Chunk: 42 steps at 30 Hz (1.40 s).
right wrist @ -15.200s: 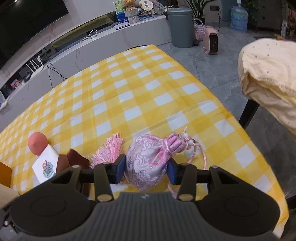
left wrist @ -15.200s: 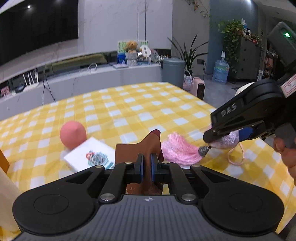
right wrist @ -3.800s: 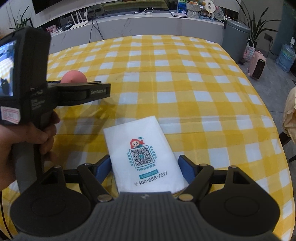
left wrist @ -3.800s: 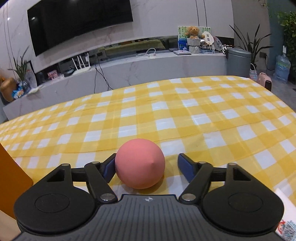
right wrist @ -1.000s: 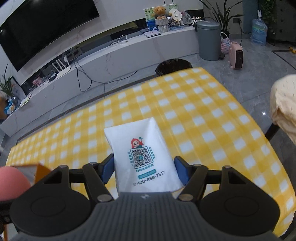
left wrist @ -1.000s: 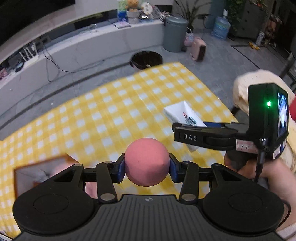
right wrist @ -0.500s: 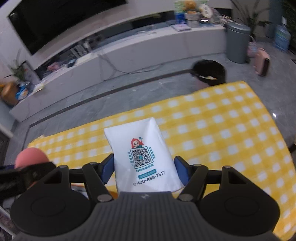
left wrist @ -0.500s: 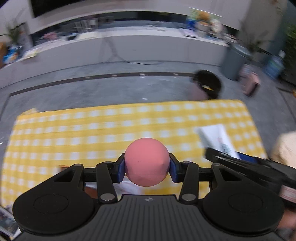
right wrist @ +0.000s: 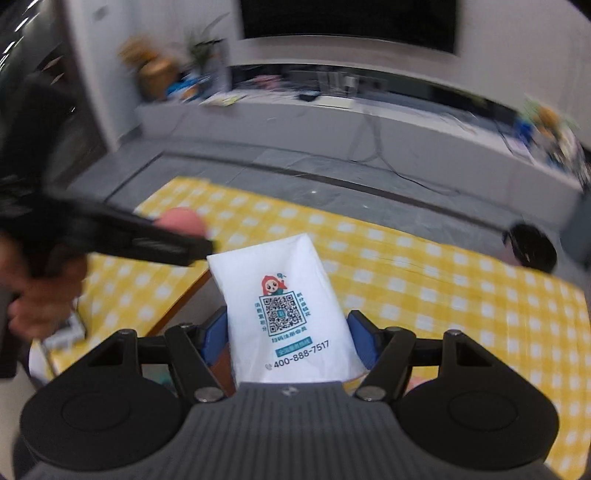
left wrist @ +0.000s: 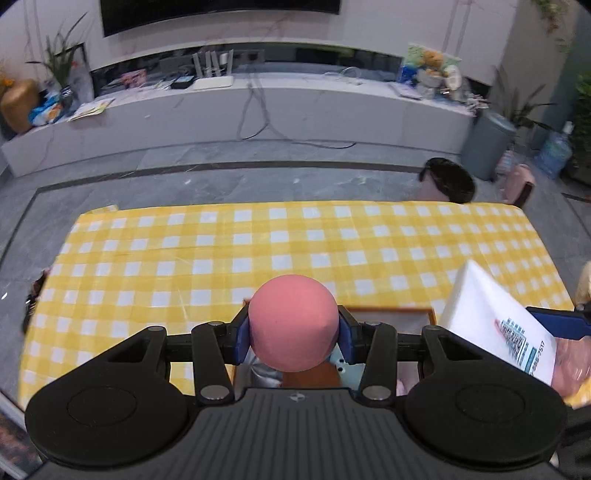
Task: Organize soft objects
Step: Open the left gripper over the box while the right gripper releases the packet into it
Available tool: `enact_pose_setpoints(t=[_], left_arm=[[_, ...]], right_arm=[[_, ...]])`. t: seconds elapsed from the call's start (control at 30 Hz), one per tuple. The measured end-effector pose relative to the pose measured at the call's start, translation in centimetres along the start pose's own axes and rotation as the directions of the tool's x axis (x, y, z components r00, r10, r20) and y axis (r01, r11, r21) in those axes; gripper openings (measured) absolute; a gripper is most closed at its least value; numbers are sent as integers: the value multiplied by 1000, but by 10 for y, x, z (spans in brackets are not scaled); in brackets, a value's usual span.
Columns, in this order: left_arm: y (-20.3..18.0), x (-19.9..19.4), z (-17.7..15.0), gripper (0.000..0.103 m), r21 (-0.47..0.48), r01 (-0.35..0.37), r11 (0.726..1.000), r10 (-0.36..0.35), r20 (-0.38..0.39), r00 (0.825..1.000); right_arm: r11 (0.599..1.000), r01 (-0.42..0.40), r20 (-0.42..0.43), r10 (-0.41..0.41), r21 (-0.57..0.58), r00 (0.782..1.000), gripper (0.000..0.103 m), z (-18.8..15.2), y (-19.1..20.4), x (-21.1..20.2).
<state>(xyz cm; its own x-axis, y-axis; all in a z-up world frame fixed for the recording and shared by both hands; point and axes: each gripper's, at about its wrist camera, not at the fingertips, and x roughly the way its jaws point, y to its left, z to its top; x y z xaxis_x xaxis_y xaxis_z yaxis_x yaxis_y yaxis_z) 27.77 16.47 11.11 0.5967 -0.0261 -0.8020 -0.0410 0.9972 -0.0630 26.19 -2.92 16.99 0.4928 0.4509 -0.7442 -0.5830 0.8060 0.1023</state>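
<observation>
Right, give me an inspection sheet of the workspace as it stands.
Surface: table under a yellow checked cloth, mostly bare.
Job's things: pink ball; white tissue pack with a printed code.
Clutter: orange-rimmed box below the grippers, contents unclear.
Grippers: left gripper shut on the pink ball; right gripper shut on the white tissue pack.
Cables: loose cable down the white bench.
Surroundings: grey bin, black wall screen, plants.
</observation>
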Motion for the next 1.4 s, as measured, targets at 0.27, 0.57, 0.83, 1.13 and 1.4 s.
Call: enact_pose_setpoints(t=[0.27, 0.57, 0.83, 1.13, 1.4], left_arm=[[9, 42, -55, 52, 46, 4, 999, -3, -5, 1000], [1, 76, -75, 52, 94, -50, 994, 54, -42, 998], [7, 83, -75, 61, 59, -51, 997, 52, -14, 999], [11, 78, -80, 77, 65, 10, 998, -14, 49, 999], [39, 46, -69, 103, -110, 124, 986, -105, 164, 981]], right_arm=[[985, 68, -48, -76, -157, 996, 68, -44, 39, 24], [920, 161, -78, -201, -358, 976, 67, -66, 67, 52], [894, 180, -85, -235, -411, 968, 67, -67, 70, 57], [875, 199, -75, -257, -440, 963, 66, -68, 74, 57], [881, 180, -84, -239, -437, 967, 66, -65, 71, 52]])
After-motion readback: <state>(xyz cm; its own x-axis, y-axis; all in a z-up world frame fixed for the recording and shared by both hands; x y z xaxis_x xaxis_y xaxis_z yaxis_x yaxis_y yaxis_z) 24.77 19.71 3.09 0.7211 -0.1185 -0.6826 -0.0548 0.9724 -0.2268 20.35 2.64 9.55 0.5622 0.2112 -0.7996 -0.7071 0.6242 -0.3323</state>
